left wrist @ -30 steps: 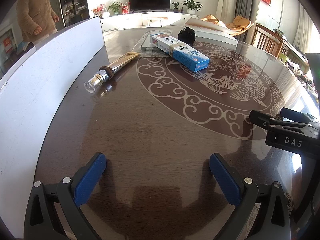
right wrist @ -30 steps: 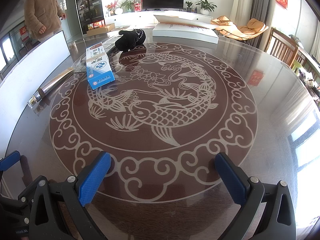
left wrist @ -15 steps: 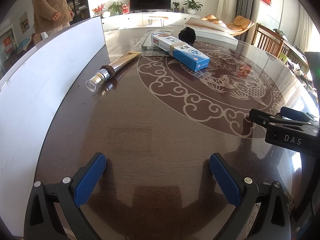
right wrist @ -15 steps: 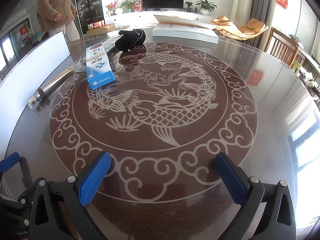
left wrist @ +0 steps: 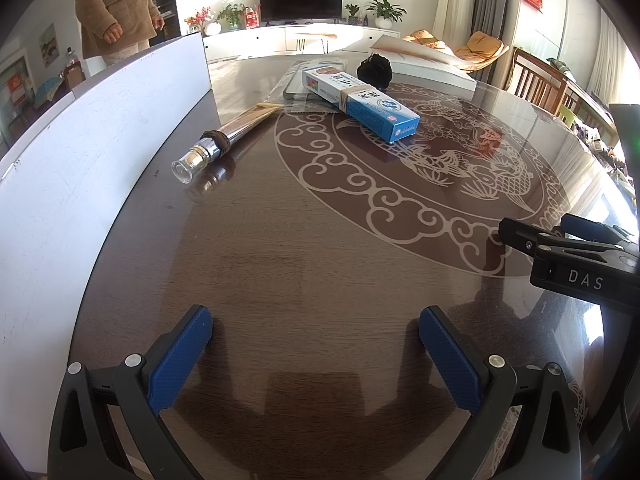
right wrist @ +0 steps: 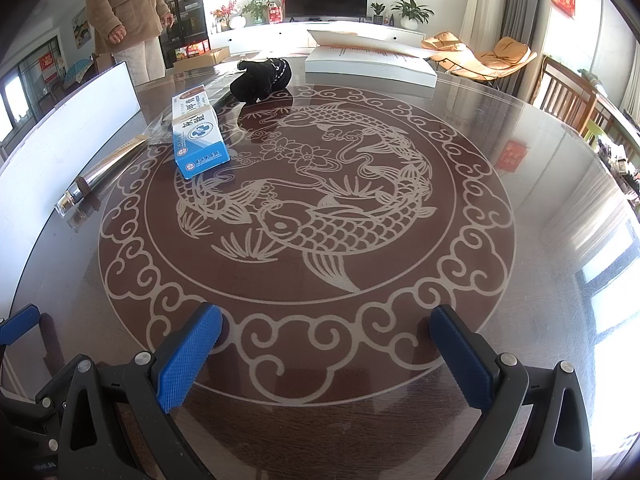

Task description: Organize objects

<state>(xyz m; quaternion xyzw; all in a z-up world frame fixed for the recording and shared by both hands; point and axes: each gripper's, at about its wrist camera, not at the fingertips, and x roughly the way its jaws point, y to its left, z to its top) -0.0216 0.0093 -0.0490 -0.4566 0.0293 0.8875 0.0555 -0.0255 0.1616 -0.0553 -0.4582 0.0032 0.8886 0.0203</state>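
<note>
Start pose: your left hand-held gripper (left wrist: 314,344) and right hand-held gripper (right wrist: 326,344) both spread, empty, hovering low over counter (right wrist: 540,208), ready to reach. Toothpaste box (left wrist: 360,104) and silver tube (left wrist: 224,136) lie well ahead, far left, beside white board (left wrist: 80,152).

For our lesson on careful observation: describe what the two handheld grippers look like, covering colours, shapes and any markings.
Both look the same. The left gripper and the right gripper each have a black plastic frame with triangular cut-outs and silver screws, ending in two fingers with blue, finely textured pads. In the left wrist view, the right gripper's black body shows a white "DAS" label. No cables or sleeves are visible.
</note>
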